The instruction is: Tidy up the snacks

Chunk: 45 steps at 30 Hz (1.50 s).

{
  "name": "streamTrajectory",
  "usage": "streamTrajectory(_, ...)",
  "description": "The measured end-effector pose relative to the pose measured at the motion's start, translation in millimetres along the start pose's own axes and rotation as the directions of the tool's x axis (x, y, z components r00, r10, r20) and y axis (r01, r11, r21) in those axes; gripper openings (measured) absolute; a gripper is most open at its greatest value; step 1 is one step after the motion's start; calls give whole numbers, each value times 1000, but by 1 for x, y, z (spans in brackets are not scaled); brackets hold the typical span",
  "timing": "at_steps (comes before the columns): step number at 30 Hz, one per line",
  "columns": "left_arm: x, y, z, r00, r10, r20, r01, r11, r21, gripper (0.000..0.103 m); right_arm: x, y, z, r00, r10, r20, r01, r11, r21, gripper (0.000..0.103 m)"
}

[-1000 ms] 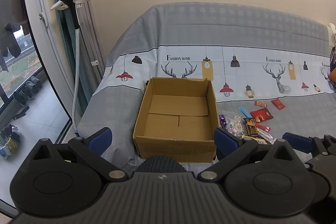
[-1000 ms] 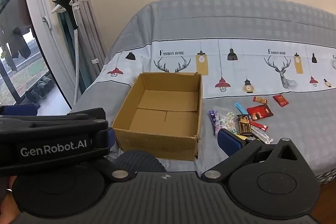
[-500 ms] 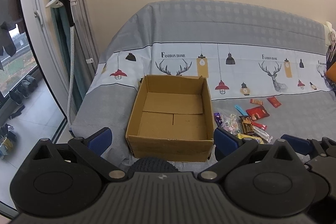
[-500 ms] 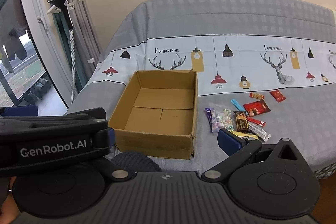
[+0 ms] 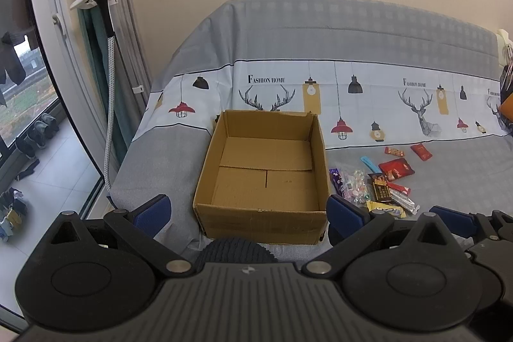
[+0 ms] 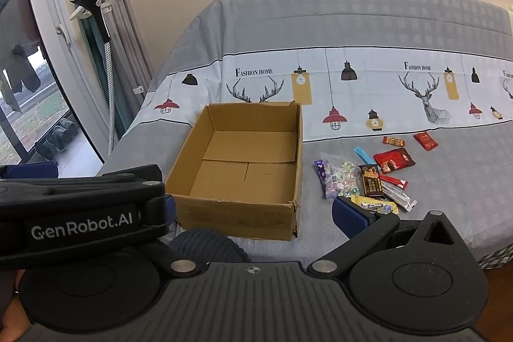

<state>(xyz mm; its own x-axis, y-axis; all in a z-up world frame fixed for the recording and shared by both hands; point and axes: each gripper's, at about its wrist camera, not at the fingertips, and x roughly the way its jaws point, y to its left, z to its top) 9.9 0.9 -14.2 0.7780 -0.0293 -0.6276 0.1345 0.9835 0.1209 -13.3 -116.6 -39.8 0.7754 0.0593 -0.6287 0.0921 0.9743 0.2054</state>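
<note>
An empty cardboard box (image 5: 263, 175) is sitting on the covered bed (image 5: 352, 53), with the snack packets (image 6: 368, 178) lying just beside its right wall. The left tool (image 5: 248, 210) and right tool (image 6: 253, 210) are hovering apart, holding nothing; the right tool's left finger is partly hidden.

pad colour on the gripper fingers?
Blue pads on black linkages, on both grippers. Clearest in the left wrist view.
</note>
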Motion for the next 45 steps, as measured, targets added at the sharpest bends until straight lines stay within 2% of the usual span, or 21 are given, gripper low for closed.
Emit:
streamTrajectory(30, 10, -9, -5, 1000, -21, -11, 21, 1000, 3, 103, 7, -3, -5, 1000, -17, -6, 17, 1000, 4, 103)
streamTrajectory(38, 50, -32, -7, 994, -70, -78, 72, 997, 23, 103, 31, -30, -12, 999, -33, -40, 35, 999, 40, 102)
streamTrajectory(43, 95, -81, -23, 995, -68, -76, 78, 989, 129, 103, 66, -74, -30, 999, -16, -41, 19, 997, 76, 102)
streamTrajectory(45, 122, -104, -30, 991, -96, -97, 111, 981, 159, 103, 85, -98, -42, 999, -16, -35, 19, 997, 78, 100)
